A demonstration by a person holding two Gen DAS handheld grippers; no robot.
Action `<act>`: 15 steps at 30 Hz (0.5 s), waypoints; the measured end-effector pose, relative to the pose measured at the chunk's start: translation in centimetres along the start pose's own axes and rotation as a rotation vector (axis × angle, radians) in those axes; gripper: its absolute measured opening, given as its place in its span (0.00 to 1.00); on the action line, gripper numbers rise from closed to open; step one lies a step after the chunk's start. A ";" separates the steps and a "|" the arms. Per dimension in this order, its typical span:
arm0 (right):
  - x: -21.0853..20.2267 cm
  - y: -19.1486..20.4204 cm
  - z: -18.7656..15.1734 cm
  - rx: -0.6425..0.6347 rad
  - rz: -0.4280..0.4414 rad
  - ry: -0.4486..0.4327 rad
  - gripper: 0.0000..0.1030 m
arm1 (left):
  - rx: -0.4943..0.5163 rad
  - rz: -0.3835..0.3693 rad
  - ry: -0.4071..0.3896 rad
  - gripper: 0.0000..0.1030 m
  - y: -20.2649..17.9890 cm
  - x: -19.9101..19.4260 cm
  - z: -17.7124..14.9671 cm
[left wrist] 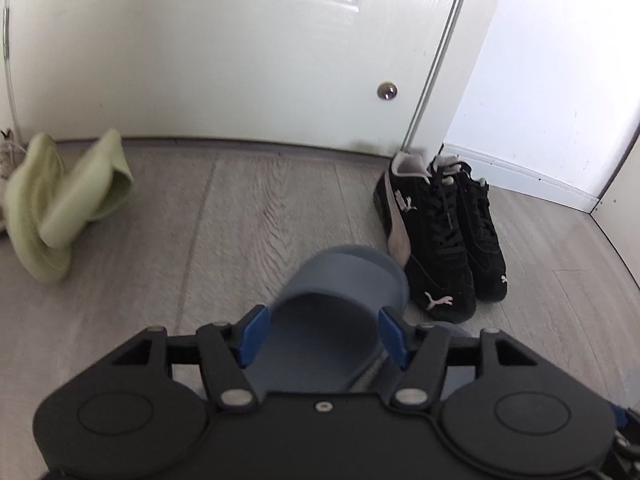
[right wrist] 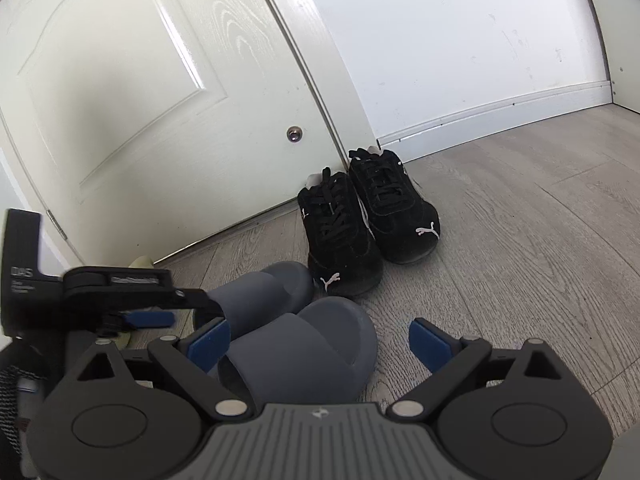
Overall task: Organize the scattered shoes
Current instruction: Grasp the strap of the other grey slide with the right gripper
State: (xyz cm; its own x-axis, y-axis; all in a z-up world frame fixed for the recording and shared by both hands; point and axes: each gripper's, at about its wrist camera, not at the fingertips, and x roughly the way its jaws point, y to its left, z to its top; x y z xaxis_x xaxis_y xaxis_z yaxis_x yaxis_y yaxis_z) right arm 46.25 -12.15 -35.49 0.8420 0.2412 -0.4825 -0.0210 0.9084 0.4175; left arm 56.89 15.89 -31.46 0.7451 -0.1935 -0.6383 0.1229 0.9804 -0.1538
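Observation:
Two blue-grey slides lie side by side on the floor, toes toward a pair of black sneakers [left wrist: 440, 236] [right wrist: 360, 224] parked by the door frame. In the left wrist view my left gripper [left wrist: 323, 334] stands open, its blue pads either side of one slide [left wrist: 340, 280] without pressing it. The second slide [left wrist: 450, 328] peeks out behind the right finger. In the right wrist view my right gripper [right wrist: 319, 342] is wide open over the nearer slide [right wrist: 316, 344]. The farther slide [right wrist: 264, 292] lies to its left, under the left gripper's blue pad [right wrist: 154, 318].
Pale green slippers [left wrist: 68, 200] lie tumbled at the left by the white door [left wrist: 224, 60], with a whitish shoe [left wrist: 6, 152] at the picture's edge. A door stop [left wrist: 387, 91] sticks out low on the door. Grey wood floor [right wrist: 520, 240] runs right to the baseboard [right wrist: 500, 116].

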 end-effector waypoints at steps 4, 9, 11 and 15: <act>2.7 1.3 0.3 -0.250 0.112 0.102 0.94 | -0.002 0.050 -0.174 0.63 4.1 -3.9 -2.6; 8.9 0.8 2.4 -0.373 0.363 0.305 0.94 | -0.018 -0.058 -0.241 0.63 5.6 -3.7 -1.9; 11.4 0.4 3.4 -0.381 0.395 0.356 0.95 | -0.015 -0.071 -0.248 0.63 5.7 -3.6 -1.8; 13.7 0.6 3.1 -0.316 0.413 0.460 0.93 | 0.029 -0.019 -0.212 0.63 5.1 -2.4 -2.2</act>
State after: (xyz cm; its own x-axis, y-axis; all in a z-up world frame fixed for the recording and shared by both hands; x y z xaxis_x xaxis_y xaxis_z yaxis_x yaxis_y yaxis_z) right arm 59.50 -9.41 -39.47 0.4185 0.6453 -0.6391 -0.5054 0.7501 0.4265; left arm 54.26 21.26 -32.34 0.8632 -0.2030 -0.4622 0.1547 0.9779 -0.1405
